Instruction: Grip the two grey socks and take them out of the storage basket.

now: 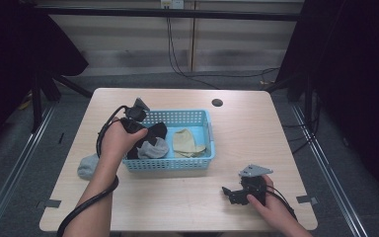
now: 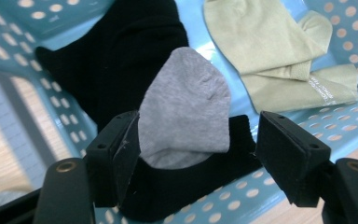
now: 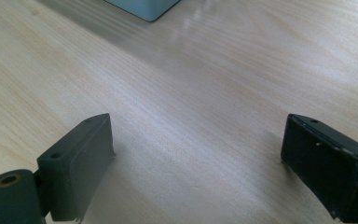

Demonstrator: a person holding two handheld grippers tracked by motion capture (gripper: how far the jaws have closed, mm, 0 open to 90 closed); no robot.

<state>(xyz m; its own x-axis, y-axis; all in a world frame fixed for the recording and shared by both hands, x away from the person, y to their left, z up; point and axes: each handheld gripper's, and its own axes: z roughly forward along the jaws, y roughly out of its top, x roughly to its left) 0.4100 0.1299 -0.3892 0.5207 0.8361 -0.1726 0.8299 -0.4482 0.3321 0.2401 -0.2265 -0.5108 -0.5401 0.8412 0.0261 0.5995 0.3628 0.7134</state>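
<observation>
Covering black sock, grey sock between released left gripper; right gripper released.

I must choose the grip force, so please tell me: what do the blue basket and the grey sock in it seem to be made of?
Blue basket: probably hard moulded plastic, slightly glossy, with regular round holes in its walls. Grey sock: seemingly soft knitted fabric, matte, with a fuzzy, faintly wrinkled surface.

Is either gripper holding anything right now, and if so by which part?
Nothing is held. The left gripper stands open around the grey sock in the basket; the right gripper is open.
</observation>
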